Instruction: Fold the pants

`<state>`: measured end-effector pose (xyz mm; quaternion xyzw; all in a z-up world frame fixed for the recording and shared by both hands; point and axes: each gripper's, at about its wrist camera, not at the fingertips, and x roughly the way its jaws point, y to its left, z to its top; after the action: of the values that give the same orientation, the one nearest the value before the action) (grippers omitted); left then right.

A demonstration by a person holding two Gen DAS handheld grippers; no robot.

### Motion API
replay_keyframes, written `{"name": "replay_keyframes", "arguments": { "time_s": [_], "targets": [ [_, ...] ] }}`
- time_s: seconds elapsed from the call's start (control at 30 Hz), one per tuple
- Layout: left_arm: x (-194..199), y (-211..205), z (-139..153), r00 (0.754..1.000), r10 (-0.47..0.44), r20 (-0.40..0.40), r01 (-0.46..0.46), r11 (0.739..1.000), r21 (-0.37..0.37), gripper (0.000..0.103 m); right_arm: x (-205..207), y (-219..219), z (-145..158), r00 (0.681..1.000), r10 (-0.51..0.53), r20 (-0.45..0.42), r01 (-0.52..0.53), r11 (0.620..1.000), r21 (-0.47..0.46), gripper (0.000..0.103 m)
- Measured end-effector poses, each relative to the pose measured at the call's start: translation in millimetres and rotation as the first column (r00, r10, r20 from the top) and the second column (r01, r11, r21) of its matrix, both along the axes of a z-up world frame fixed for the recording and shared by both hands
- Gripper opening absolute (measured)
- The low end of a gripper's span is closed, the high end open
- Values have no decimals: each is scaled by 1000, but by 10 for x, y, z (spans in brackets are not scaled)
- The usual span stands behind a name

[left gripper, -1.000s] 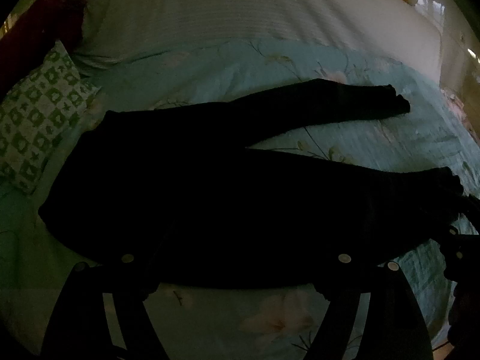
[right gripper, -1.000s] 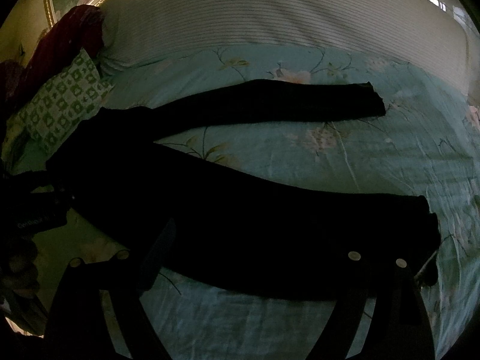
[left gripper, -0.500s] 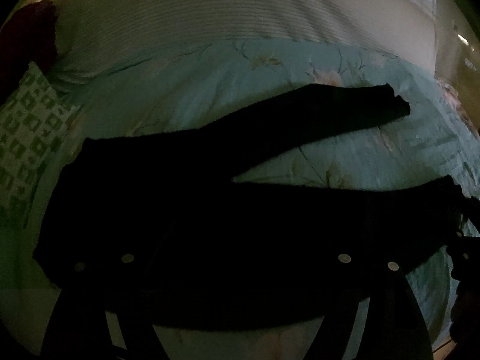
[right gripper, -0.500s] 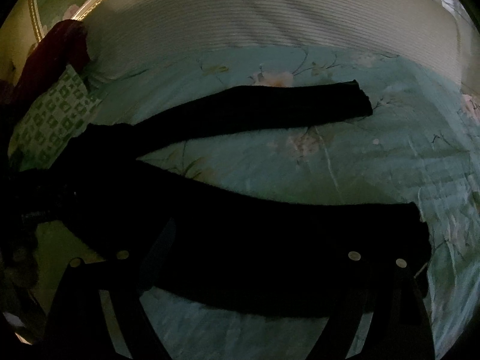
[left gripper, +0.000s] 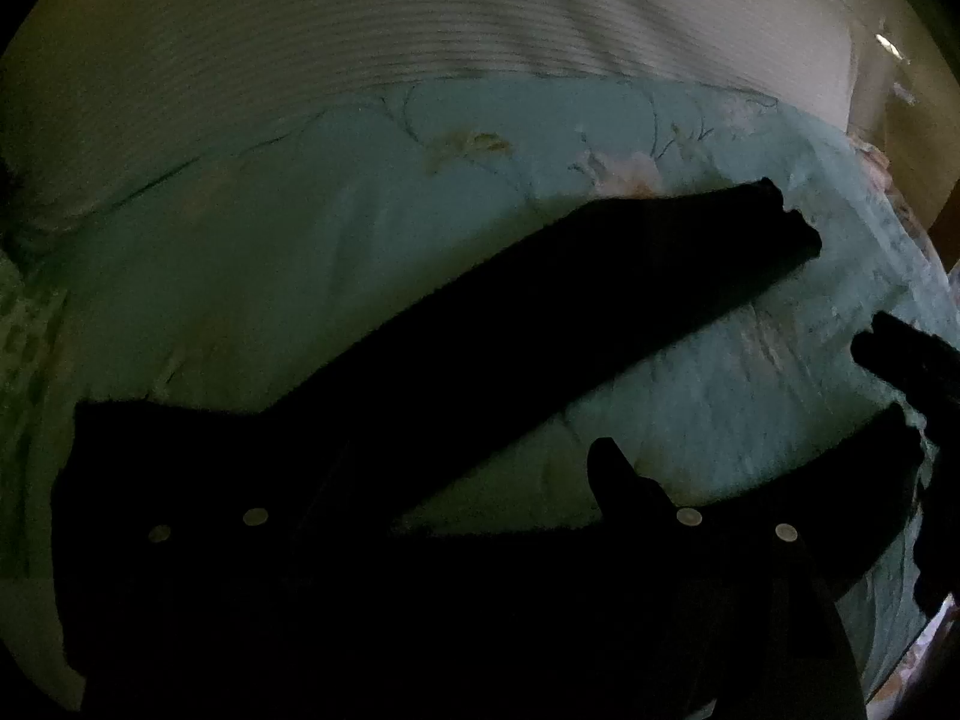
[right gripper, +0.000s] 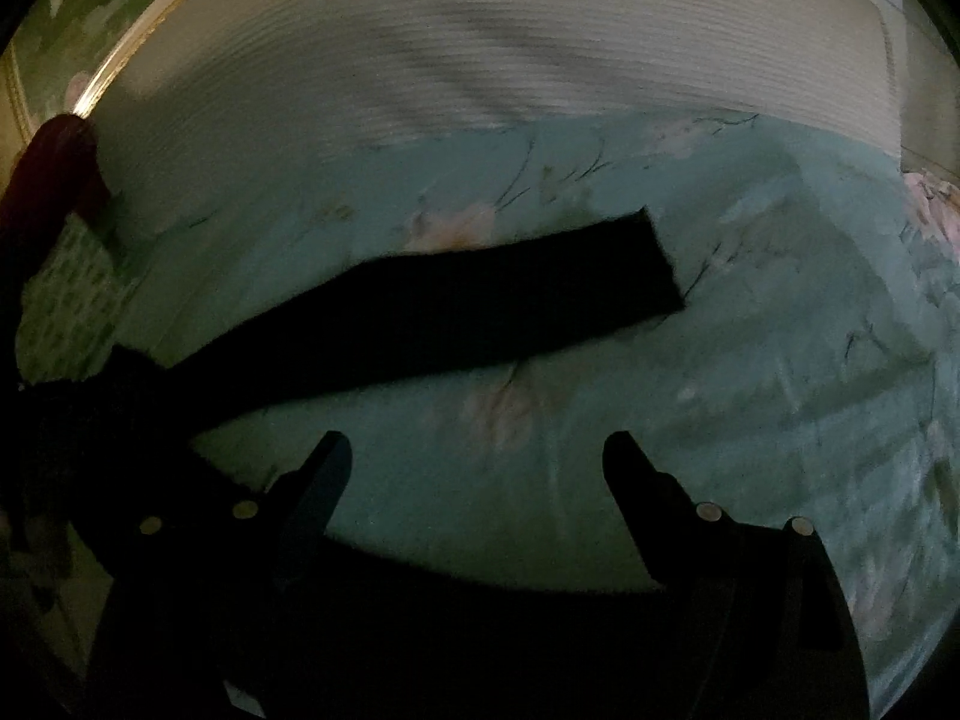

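Black pants (left gripper: 600, 300) lay flat on my teal floral bedspread (left gripper: 300, 276), dim light, lots of motion blur. In the left wrist view the waist end sat at about 8 o'clock, the far leg ran up toward 2 o'clock and ended in a cuff near the spread's edge; the near leg ran along the bottom toward 4 o'clock. My left gripper (left gripper: 450, 480) was over the hip area: only its right finger tip stood out against the teal, the other finger was lost in the black cloth, so I could not tell if it was spread or pinching anything. A dark shape at 3 o'clock, likely my other tool, too dark to confirm.

Right wrist view: same pants (right gripper: 480, 306), far leg crossing the middle from 9 o'clock to about 2 o'clock, square cuff lying flat. Near leg was a dark band along the bottom at 6 o'clock, under the fingers' bases. My right gripper (right gripper: 477, 456) was spread wide, both tips clear over bare bedspread (right gripper: 750, 390), nothing between them. Striped off-white blanket (right gripper: 480, 48) lay across the top at 12 o'clock, green patterned pillow (right gripper: 66, 300) at 9 o'clock, a dark red cushion (right gripper: 54, 180) just above it.
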<state>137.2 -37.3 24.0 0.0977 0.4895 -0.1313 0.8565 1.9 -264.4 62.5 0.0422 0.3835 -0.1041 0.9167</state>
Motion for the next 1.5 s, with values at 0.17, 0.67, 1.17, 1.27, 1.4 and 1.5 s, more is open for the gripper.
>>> {"name": "replay_keyframes", "arguments": {
  "time_s": [0.17,0.67,1.17,1.27,1.4,1.5],
  "targets": [
    [332,-150,-55,999,-27,-18,27,1000,12,79,302,-365,100,999,-53,0,53,999,7,86],
    [1069,-616,-366,988,-126,-84,135,985,107,79,1104,-1054,-47,991,-101,-85,101,995,-10,86],
    [1207,-563,-292,962,-220,-163,218,975,-33,9,1266,-1419,17,994,-22,-111,39,988,152,8],
    [1068,-490,-138,961,-242,-134,232,969,-80,9,1030,-1335,188,998,31,-63,-19,984,179,8],
    [762,-449,32,955,-279,-102,269,957,-105,8,581,-1272,386,996,93,-13,-88,976,199,8],
    [462,-377,116,950,-299,-94,287,950,-122,8,272,-1201,476,993,117,-16,-112,975,190,7]
  ]
}}
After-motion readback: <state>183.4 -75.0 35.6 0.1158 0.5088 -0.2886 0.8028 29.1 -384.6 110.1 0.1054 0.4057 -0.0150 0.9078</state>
